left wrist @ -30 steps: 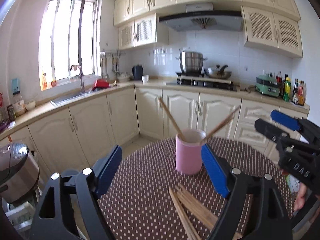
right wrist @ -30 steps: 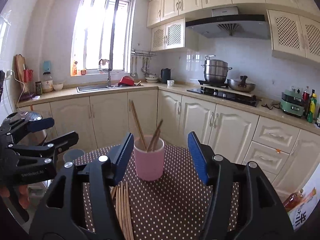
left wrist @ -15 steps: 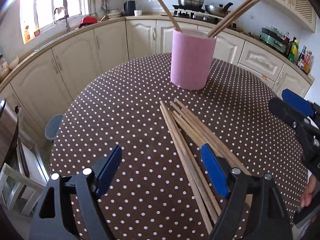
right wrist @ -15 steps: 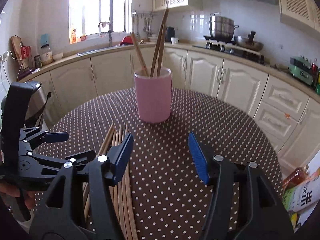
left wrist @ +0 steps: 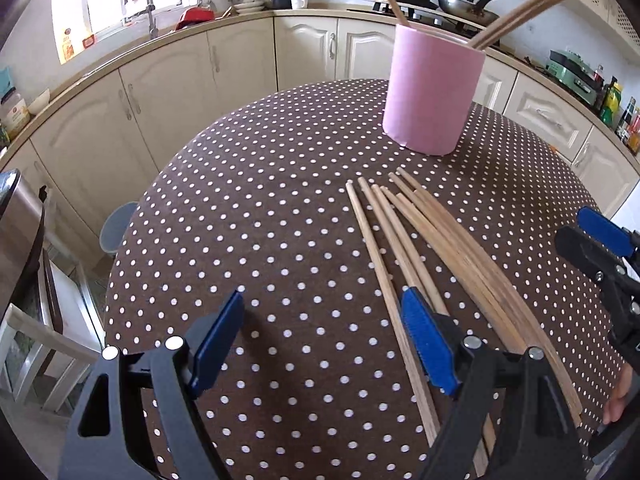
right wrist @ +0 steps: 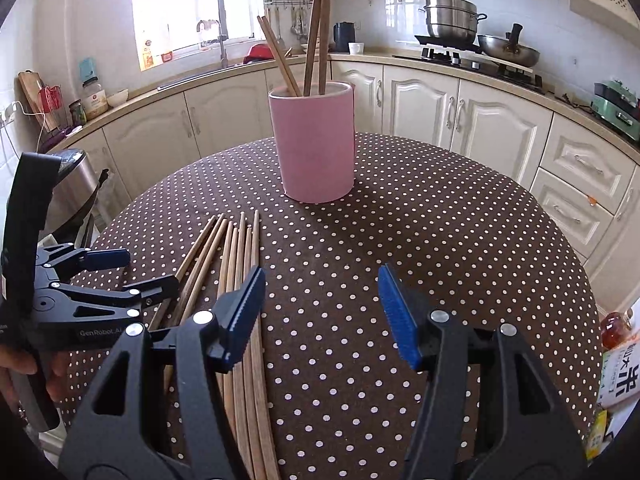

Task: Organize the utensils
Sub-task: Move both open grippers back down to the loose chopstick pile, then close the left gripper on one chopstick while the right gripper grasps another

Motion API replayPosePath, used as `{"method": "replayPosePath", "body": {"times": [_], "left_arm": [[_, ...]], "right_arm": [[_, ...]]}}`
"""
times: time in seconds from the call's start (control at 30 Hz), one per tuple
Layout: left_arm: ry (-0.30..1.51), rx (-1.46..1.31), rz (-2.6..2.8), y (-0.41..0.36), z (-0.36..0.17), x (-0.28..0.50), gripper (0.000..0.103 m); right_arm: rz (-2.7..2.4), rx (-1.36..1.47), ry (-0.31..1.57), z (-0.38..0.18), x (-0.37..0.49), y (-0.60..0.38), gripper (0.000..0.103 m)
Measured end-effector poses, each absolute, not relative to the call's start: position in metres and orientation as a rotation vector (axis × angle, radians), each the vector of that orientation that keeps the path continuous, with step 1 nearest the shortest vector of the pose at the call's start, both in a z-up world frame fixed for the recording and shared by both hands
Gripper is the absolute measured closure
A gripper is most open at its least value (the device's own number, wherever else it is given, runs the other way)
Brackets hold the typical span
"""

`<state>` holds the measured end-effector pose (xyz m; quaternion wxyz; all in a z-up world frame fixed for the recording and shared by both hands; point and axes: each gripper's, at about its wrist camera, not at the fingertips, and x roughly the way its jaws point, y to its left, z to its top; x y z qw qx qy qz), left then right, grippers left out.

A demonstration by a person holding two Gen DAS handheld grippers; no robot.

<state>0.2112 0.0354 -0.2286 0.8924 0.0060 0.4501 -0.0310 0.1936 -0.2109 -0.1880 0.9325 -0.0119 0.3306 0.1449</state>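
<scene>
The left tongs [left wrist: 322,344] hang over the dotted counter [left wrist: 260,216] with jaws wide apart and nothing between the pads. Only bare cloth lies in the gap. Their right pad sits over the near end of a loose bundle of chopsticks [left wrist: 404,248], which lies flat on the counter and fans out ahead and to the right of these tongs. Whether the pad touches the sticks cannot be told.

The right tongs [right wrist: 320,312] are also open, somewhat narrower, and hold nothing; bare cloth shows between their pads. The same chopsticks [right wrist: 236,264] lie to their left, running under and past the left pad, so the bundle sits between the two tongs.

Straight ahead of the right tongs, and ahead and right of the left ones, stands a pink cup [right wrist: 312,144], upright on the counter, beyond the far tips of the bundle and apart from them. A few chopsticks already stand in it, leaning against the rim.

In the right view the left tongs appear at the left edge, held by a hand [right wrist: 24,368].
</scene>
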Motion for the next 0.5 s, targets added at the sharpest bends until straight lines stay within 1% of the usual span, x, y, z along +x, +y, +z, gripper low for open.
{"method": "replayPosePath", "body": {"times": [0.3,0.43,0.47,0.5], "left_arm": [[0.957,0.065,-0.032,0.030,-0.230,0.225,0.024],[0.954,0.058,-0.043,0.027,-0.228,0.229,0.035],[0.953,0.062,-0.046,0.026,-0.227,0.229,0.037],[0.952,0.066,-0.045,0.025,-0.225,0.230,0.042]], "right_arm": [[0.329,-0.061,0.772,-0.198,0.214,-0.196,0.044],[0.356,-0.079,0.802,-0.203,0.221,-0.186,0.045],[0.364,-0.092,0.810,-0.204,0.223,-0.183,0.050],[0.369,-0.103,0.819,-0.207,0.224,-0.180,0.053]]}}
